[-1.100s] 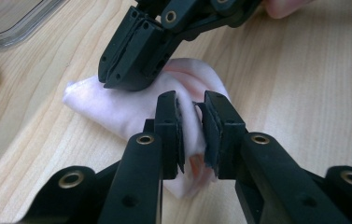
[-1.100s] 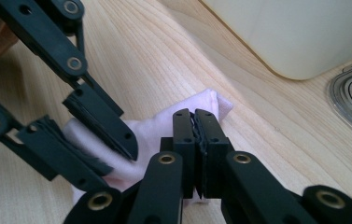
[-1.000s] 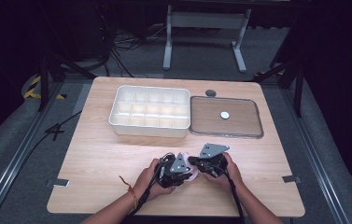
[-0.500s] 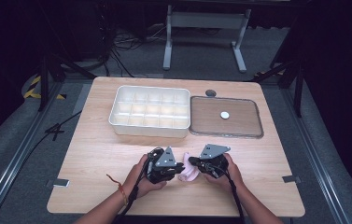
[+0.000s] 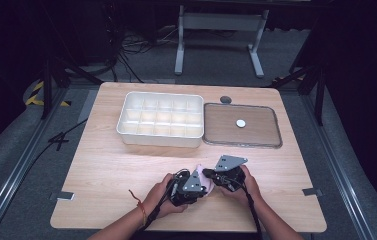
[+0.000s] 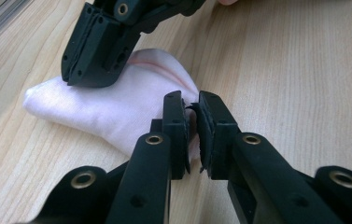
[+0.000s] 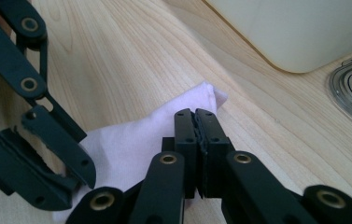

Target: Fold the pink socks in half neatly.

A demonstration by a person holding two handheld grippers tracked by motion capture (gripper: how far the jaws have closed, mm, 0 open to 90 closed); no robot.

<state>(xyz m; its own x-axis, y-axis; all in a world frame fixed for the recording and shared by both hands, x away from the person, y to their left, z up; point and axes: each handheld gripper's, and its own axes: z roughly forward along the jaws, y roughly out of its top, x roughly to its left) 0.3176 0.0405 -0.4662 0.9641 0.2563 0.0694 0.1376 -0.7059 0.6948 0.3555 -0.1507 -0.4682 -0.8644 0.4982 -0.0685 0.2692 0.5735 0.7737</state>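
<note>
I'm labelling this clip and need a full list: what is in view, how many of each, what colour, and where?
pink cloth: one, pale pink, bunched on the near middle of the table, between the two grippers.
compartment tray: one, white, far left-centre of the table.
flat lid: one, clear with a grey rim, lying just right of the tray, with a small white disc at its middle.
round dark disc: one, on the table behind the lid.
table: one, light wood.
left gripper: one, black, jaws shut on the cloth's edge.
right gripper: one, black, jaws shut on the cloth.
hands: two, at the near edge.
</note>
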